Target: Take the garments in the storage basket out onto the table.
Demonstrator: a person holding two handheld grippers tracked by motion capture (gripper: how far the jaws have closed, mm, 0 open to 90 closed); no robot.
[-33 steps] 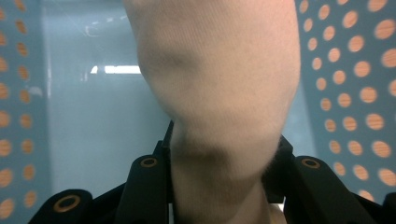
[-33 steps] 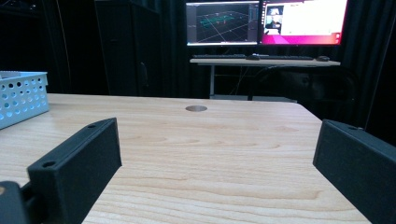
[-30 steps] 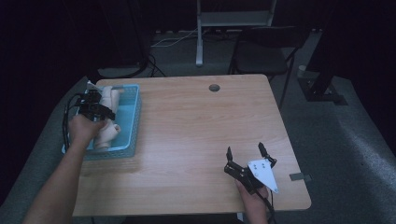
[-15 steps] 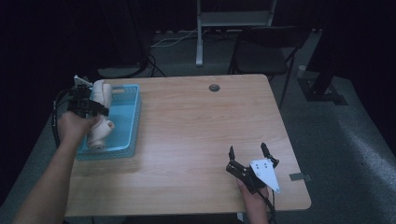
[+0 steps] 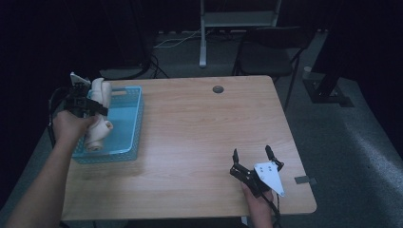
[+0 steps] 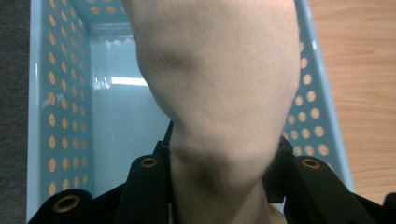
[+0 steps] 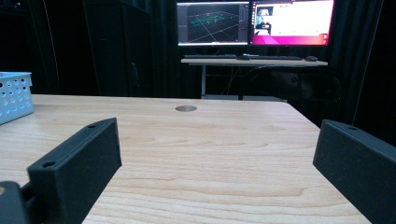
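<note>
My left gripper (image 5: pixel 89 103) is shut on a cream knitted, sock-like cloth (image 5: pixel 98 127), held over the left part of the light blue perforated basket (image 5: pixel 130 124). In the left gripper view the cloth (image 6: pixel 219 88) bulges up from between the black jaws, with the basket floor (image 6: pixel 121 130) below it. The cloth's lower end hangs down inside the basket. My right gripper (image 5: pixel 252 153) rests low near the table's front right, jaws wide apart and nothing between them. From the right gripper view, the right gripper (image 7: pixel 215 154) looks across bare wood.
The wooden table (image 5: pixel 199 137) has a round cable hole (image 5: pixel 218 89) at its far edge. The basket corner (image 7: pixel 14 95) shows far left in the right gripper view. A chair (image 5: pixel 266 57) and a desk with monitors (image 7: pixel 254 23) stand beyond the table.
My left gripper has risen from inside the basket and drawn slightly left, lifting the cream cloth with it. The right gripper has stayed almost still.
</note>
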